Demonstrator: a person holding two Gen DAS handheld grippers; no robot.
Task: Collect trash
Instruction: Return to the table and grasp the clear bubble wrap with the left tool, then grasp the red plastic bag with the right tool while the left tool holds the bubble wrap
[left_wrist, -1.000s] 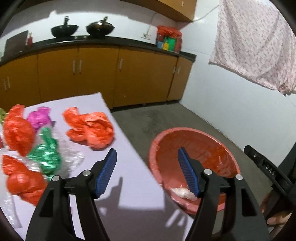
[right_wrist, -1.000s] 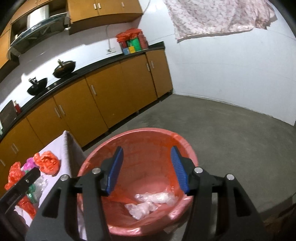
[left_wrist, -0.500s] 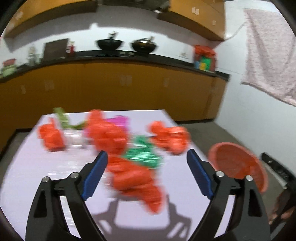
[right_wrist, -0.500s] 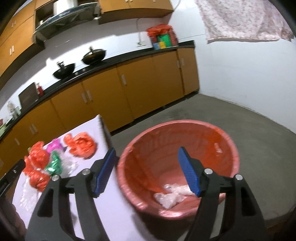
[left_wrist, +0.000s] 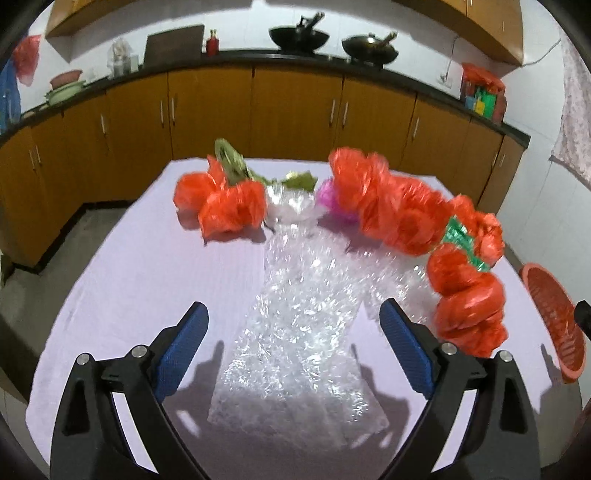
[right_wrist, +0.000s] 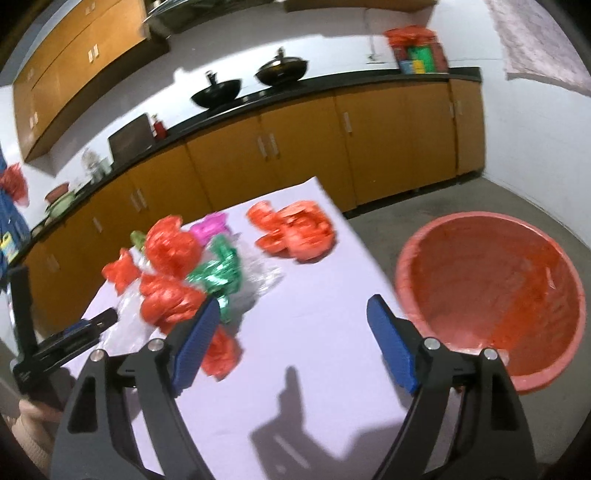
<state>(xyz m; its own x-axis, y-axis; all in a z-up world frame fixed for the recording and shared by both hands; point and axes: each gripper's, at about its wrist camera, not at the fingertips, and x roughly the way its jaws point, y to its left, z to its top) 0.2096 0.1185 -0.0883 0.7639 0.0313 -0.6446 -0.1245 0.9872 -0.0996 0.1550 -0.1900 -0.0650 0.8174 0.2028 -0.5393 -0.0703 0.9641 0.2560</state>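
Crumpled plastic trash lies on a white-covered table (left_wrist: 122, 280). Orange bags (left_wrist: 399, 218) sit at the back and right, one orange bag (left_wrist: 225, 206) at the back left, a green foil wrapper (right_wrist: 218, 273) among them, and a pink scrap (right_wrist: 210, 227) behind. A long clear bubble-wrap sheet (left_wrist: 299, 321) runs down the middle. My left gripper (left_wrist: 293, 350) is open and empty just above that sheet. My right gripper (right_wrist: 291, 343) is open and empty over the table's right part. The red basin (right_wrist: 491, 291) stands on the floor to the right of the table.
Orange kitchen cabinets (left_wrist: 295, 107) with a black counter run along the back wall, with two woks (left_wrist: 299, 37) on top. Grey floor (right_wrist: 424, 210) lies between table and cabinets. The left gripper also shows in the right wrist view (right_wrist: 66, 339).
Both grippers have swung left, away from the red basin and over the table. The left view now faces the trash pile; the basin has slid to its right edge.
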